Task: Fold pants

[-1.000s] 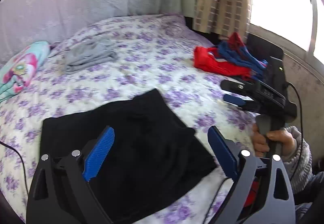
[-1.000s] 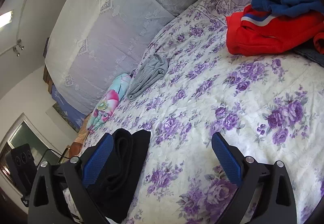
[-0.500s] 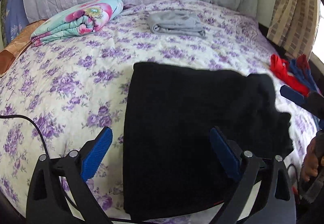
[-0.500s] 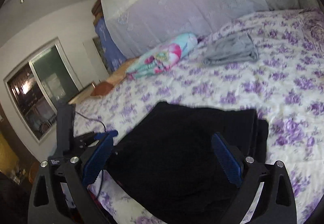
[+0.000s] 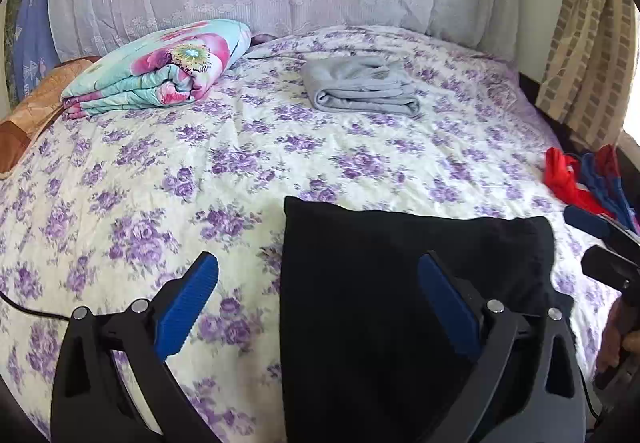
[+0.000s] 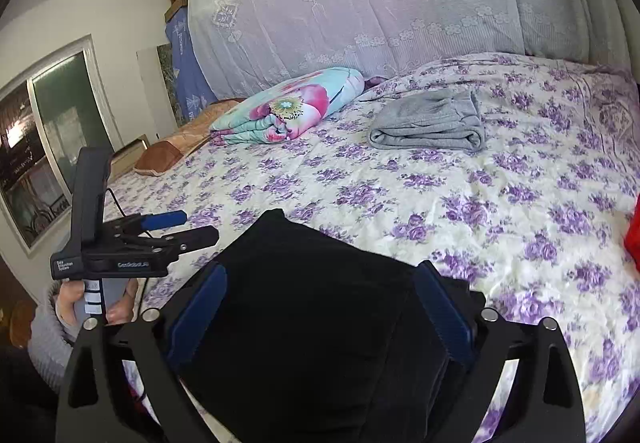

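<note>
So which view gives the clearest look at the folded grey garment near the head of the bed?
The left wrist view: the grey garment lies nearly centred on the floral bedspread, with its stacked folded edges facing the camera. The right wrist view shows the same garment whole too, but off to the right and at more of an angle.

Both your grippers swung round

Your right gripper [image 6: 320, 307] now straddles the folded black pants [image 6: 320, 323], jaws closing; your left gripper [image 5: 320, 307] slid leftward.
</note>
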A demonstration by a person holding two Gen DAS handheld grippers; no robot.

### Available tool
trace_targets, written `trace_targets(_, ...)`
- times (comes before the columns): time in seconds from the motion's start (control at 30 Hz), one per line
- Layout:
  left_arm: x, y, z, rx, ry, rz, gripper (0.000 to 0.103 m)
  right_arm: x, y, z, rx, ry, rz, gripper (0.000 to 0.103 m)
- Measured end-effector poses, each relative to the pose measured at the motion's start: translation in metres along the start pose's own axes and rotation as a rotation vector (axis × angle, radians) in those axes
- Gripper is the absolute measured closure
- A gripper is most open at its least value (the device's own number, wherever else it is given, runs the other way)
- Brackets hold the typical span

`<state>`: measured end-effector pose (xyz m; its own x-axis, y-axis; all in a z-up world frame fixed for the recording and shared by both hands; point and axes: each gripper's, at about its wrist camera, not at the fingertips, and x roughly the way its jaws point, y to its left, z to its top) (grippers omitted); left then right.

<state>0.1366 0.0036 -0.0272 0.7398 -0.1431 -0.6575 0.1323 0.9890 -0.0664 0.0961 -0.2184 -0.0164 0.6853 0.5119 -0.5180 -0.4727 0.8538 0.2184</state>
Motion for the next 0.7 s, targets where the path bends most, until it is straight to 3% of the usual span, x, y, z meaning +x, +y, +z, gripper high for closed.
trace_targets(0.07, 0.027, 0.001, 0.005, 0.001, 0.063, 0.015, 0.005, 0.017, -0.005, 0.0, 0.007, 0.043, -0.001, 0.041)
trace_targets(0.1, 0.041, 0.001, 0.004, 0.001, 0.104, 0.022, 0.005, 0.027, -0.008, -0.002, 0.013, 0.075, -0.002, 0.049)
trace_targets(0.13, 0.055, 0.001, 0.0, 0.002, 0.145, 0.035, 0.005, 0.04, -0.013, -0.008, 0.023, 0.125, -0.008, 0.056)
trace_targets(0.2, 0.077, 0.001, -0.011, 0.011, 0.205, 0.034, 0.004, 0.059, -0.027, -0.021, 0.061, 0.212, 0.006, 0.06)
trace_targets(0.3, 0.091, 0.014, -0.016, -0.056, 0.239, -0.024, 0.004, 0.069, -0.047, -0.027, 0.165, 0.244, 0.084, 0.061)
trace_targets(0.4, 0.089, 0.022, -0.015, -0.09, 0.242, -0.047, 0.004, 0.063, -0.042, -0.026, 0.153, 0.222, 0.091, 0.059)
trace_targets(0.47, 0.078, 0.024, -0.014, -0.094, 0.225, -0.027, 0.004, 0.046, -0.035, -0.025, 0.141, 0.176, 0.1, 0.047)
trace_targets(0.57, 0.047, 0.03, -0.015, -0.097, 0.163, -0.004, 0.005, 0.009, -0.021, -0.025, 0.077, 0.105, 0.057, 0.038)
trace_targets(0.7, 0.009, 0.033, -0.032, -0.082, 0.125, 0.014, 0.005, -0.015, -0.003, -0.04, -0.018, 0.127, -0.003, 0.027)
